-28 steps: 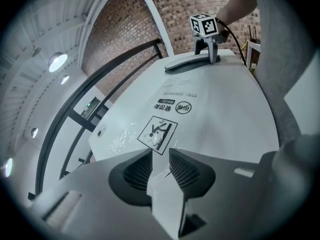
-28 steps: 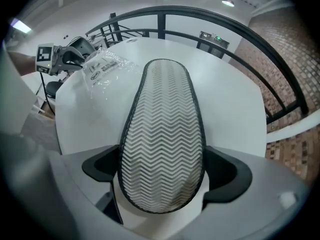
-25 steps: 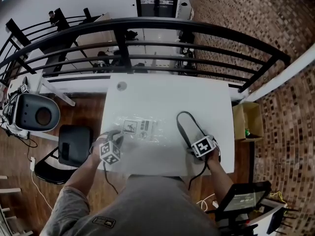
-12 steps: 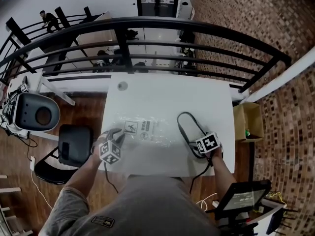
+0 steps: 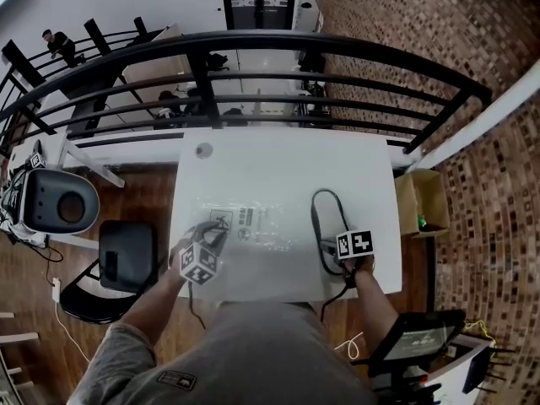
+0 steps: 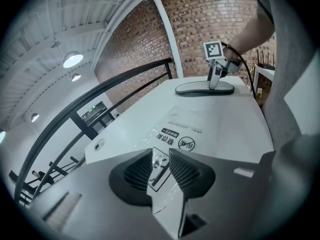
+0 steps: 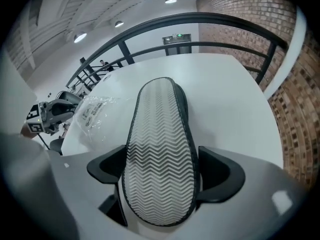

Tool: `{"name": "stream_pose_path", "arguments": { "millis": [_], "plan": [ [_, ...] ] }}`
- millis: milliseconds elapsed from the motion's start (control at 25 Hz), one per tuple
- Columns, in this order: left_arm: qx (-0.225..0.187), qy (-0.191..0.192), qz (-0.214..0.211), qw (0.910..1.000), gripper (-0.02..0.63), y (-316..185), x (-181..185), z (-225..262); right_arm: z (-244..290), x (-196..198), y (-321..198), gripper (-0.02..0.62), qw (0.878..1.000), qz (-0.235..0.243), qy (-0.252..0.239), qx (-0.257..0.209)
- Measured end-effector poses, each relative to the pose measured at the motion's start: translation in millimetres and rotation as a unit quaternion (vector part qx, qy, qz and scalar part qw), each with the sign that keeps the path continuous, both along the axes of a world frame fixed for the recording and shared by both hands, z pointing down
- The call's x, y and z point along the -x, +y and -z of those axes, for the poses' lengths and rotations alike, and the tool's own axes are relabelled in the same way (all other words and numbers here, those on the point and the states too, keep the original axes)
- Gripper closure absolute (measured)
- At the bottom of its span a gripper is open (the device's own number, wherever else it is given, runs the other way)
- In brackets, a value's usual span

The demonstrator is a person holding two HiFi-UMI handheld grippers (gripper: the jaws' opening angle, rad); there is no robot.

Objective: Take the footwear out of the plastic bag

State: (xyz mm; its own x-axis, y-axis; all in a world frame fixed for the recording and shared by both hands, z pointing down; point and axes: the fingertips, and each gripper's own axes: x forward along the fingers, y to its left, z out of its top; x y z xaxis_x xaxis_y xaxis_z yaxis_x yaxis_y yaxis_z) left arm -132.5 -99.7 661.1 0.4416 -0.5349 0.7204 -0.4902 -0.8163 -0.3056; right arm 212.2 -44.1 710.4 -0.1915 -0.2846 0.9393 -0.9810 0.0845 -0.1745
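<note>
Black slipper (image 7: 159, 134) sits in right gripper (image 7: 161, 174), jaws just closing; left gripper (image 6: 161, 165) pinches bag (image 6: 192, 126).

Loft-like office mezzanine: brick wall (image 5: 472, 49), black railing (image 5: 253, 44) (and a white table (image 5: 278, 163)).

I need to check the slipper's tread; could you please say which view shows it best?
Right gripper view: the slipper is close up, zigzag sole showing. Head view shows it small; left gripper view, distant and side-on.

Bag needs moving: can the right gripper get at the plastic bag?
Probably not yet: the right gripper has just been closing its jaws on the slipper; the left gripper pinches the plastic bag.
</note>
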Motion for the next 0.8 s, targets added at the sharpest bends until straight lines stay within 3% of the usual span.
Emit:
{"name": "stream_pose_path", "arguments": {
  "millis": [280,440,640,800],
  "plan": [
    [0.006,0.032,0.006,0.9995,0.502,4,-21,2,-6,-3,2,0.132,0.999,-0.028,-0.018,-0.014],
    [0.006,0.039,0.007,0.9992,0.502,7,-17,5,1,-2,5,0.13,0.999,-0.022,0.0,-0.029],
    [0.002,0.058,0.009,0.9983,0.503,4,-20,9,26,-12,7,0.13,0.996,-0.019,0.041,-0.073],
    [-0.005,0.087,0.016,0.996,0.51,3,-27,16,54,-7,5,0.14,0.988,-0.008,0.063,-0.142]
  ]
}}
